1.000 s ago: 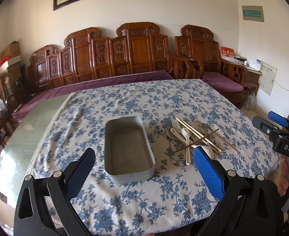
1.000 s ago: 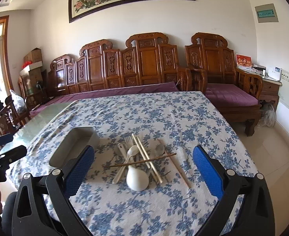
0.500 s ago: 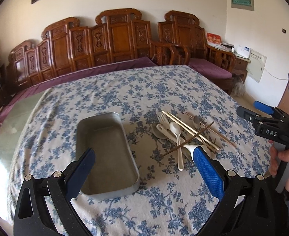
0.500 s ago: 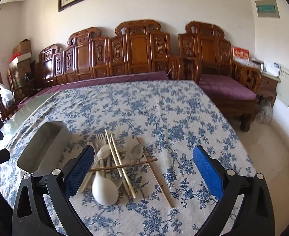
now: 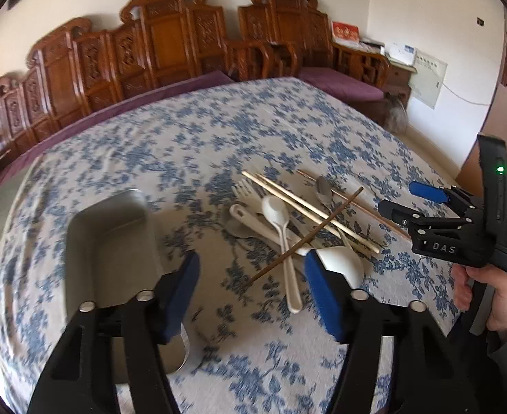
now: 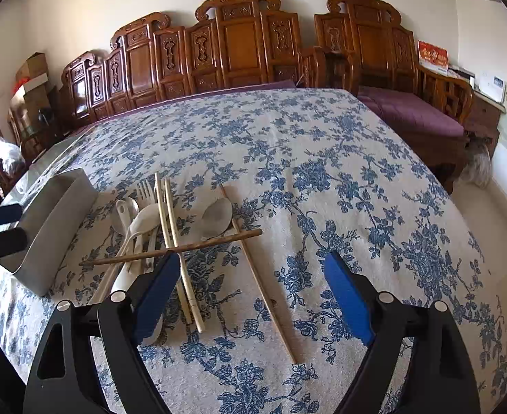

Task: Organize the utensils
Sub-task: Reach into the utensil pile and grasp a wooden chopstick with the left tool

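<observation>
Metal tray [image 5: 108,241] sits left of utensil pile [image 5: 294,214] on table [image 6: 322,158]. Left hand-held gripper [image 5: 253,293] and right hand-held gripper [image 6: 251,289]: jaws apart, just closing, gripping nothing.

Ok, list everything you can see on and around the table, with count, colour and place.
tin: one, grey, left of the pile
pale chopsticks: two, side by side on the pile
dark chopstick: one, brown, across the pile
tan chopstick: one, right of the pile
white spoons: several, in the pile
metal spoon: one, right side of the pile
fork: one, pale, far end
tablecloth: blue floral
bench: carved wood, behind
left gripper: jaws closing, nothing between
right gripper: jaws closing, over the tan chopstick
</observation>
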`<state>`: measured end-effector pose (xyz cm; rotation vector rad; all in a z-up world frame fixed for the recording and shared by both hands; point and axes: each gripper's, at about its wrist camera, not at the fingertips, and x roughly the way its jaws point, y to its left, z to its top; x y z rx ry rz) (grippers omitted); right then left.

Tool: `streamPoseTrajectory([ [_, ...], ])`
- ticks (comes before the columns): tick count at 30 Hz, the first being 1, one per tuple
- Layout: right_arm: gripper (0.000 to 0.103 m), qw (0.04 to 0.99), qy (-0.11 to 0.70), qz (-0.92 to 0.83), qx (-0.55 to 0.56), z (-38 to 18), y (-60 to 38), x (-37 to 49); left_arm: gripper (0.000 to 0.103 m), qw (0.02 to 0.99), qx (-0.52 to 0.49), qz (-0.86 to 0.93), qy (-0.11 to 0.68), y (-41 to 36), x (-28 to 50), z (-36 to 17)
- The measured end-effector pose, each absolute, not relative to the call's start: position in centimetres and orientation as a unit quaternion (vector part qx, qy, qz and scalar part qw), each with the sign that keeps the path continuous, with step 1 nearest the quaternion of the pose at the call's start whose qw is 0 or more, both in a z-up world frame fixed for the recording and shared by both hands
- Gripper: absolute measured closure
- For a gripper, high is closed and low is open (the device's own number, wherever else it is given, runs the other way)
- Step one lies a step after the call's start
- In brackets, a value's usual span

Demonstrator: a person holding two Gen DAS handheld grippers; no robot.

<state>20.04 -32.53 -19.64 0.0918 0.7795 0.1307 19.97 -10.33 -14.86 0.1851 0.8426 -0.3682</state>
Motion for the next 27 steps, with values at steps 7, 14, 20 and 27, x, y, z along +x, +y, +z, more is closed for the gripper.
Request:
streamPoseTrajectory([
  [7, 0.017, 0.919, 0.384, 0.067, 0.055, -19.8, -32.8, 20.3, 0.057, 0.873, 0.109, -0.193, 0.434, -12.8, 22.9, -17.6],
  [14, 0.017, 0.920, 0.378, 0.070, 0.074, -19.5, -33.4, 20.5, 0.070, 0.852, 0.127, -0.212, 0.462, -14.3, 23.7, -20.2],
  [20, 0.017, 0.920, 0.379, 0.071, 0.076, -19.4, -33.4, 20.6, 0.077, 0.839, 0.144, -0.223, 0.474, -14.8, 23.6, -21.4],
  [27, 0.017, 0.920, 0.378, 0.071, 0.072, -19.4, -33.3, 20.6, 0.098, 0.834, 0.148, -0.225, 0.481, -14.6, 22.9, -21.6],
])
